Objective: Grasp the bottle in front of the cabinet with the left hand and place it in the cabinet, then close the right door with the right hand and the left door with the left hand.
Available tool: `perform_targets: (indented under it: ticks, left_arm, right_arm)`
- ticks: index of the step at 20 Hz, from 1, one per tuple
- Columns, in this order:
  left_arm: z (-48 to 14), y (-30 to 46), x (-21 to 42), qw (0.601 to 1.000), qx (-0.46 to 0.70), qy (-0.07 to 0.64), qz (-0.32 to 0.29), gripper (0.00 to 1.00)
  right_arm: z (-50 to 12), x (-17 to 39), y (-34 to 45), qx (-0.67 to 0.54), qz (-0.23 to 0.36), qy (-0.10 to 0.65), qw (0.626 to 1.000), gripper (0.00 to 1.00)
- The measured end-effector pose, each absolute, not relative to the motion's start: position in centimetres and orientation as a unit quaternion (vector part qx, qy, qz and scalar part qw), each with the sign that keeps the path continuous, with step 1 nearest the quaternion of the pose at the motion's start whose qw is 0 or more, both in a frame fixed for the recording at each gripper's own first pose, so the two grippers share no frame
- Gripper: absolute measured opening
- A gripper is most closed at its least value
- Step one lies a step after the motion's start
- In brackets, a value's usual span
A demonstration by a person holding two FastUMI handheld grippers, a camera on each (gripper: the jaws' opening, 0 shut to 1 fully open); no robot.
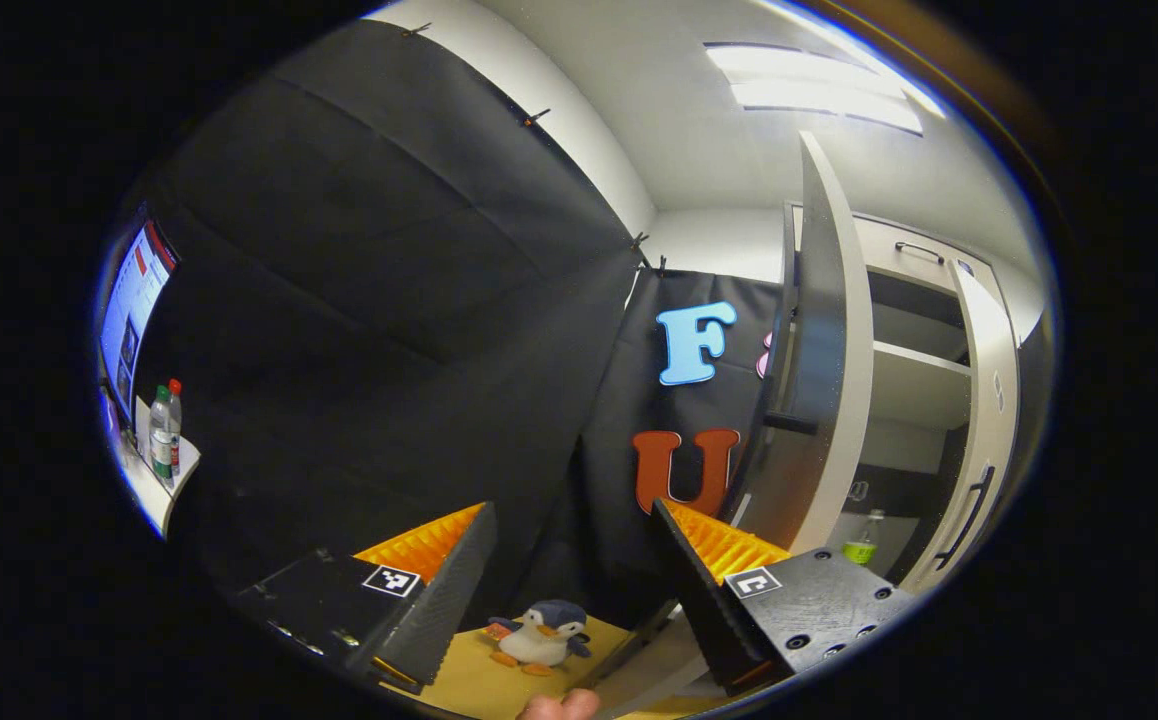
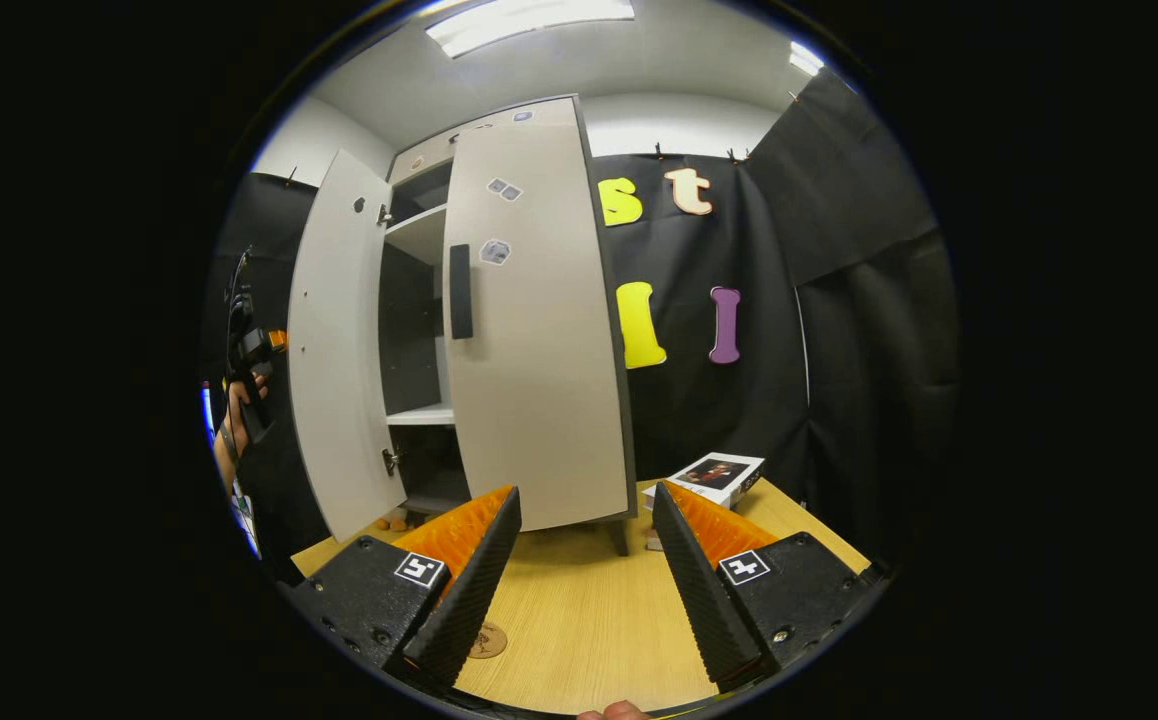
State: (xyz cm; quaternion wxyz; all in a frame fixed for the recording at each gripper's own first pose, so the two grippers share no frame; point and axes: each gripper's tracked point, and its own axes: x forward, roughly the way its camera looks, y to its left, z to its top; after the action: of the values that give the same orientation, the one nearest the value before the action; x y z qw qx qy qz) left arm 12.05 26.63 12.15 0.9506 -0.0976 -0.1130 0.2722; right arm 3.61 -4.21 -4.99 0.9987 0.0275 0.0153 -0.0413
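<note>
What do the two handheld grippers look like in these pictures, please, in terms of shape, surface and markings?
The left gripper has two wedge-shaped fingers with ribbed inner faces, mounted on black blocks with visible screws. Each block carries a small square black-and-white marker. The right gripper is built the same way, with ribbed wedge fingers, black screw-fastened blocks and a square marker on each. No cables or sleeves are visible.

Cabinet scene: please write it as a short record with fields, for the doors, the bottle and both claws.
cabinet: stands on the wooden table
left door: open
right door: partly open
bottle: upright inside the cabinet, low, seen between the doors
left claw: open, empty, beside the left door
right claw: open, empty, facing the right door
other things: toy penguin, box on the table
</note>
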Motion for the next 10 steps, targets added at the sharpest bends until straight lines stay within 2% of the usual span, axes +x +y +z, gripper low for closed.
perform_targets:
  ticks: [2,3,4,5,7,8,9,10]
  left_arm:
    - [12.6,26.2,11.9,0.947,-0.067,-0.114,0.291,0.94]
    - [12.8,25.7,11.9,0.948,-0.057,-0.114,0.293,1.0]
    - [13.0,25.2,11.9,0.949,-0.053,-0.115,0.288,0.99]
    - [12.9,24.6,12.1,0.951,-0.062,-0.114,0.28,0.94]
    - [12.3,22.7,12.2,0.957,-0.098,-0.112,0.249,0.94]
    - [12.1,21.6,12.1,0.959,-0.117,-0.113,0.233,0.99]
    - [12.0,20.6,12.4,0.962,-0.128,-0.113,0.215,0.99]
    - [11.7,19.3,13.0,0.966,-0.131,-0.11,0.195,0.94]
  right_arm:
    - [-5.3,4.0,-4.1,0.028,-0.038,0.02,0.999,0.82]
    - [-5.3,4.1,-3.8,0.029,-0.035,0.021,0.999,0.82]
    - [-5.3,4.2,-3.6,0.029,-0.031,0.022,0.999,0.82]
    - [-5.2,4.2,-3.4,0.026,-0.028,0.022,0.999,0.82]
    - [-5.0,4.4,-3.2,0.017,-0.024,0.022,0.999,0.82]
    - [-5.2,4.5,-3.3,0.015,-0.023,0.025,0.999,0.82]
    - [-5.3,4.6,-3.2,0.017,-0.021,0.028,0.999,0.82]
    - [-5.4,4.7,-3.0,0.021,-0.018,0.029,0.999,0.82]
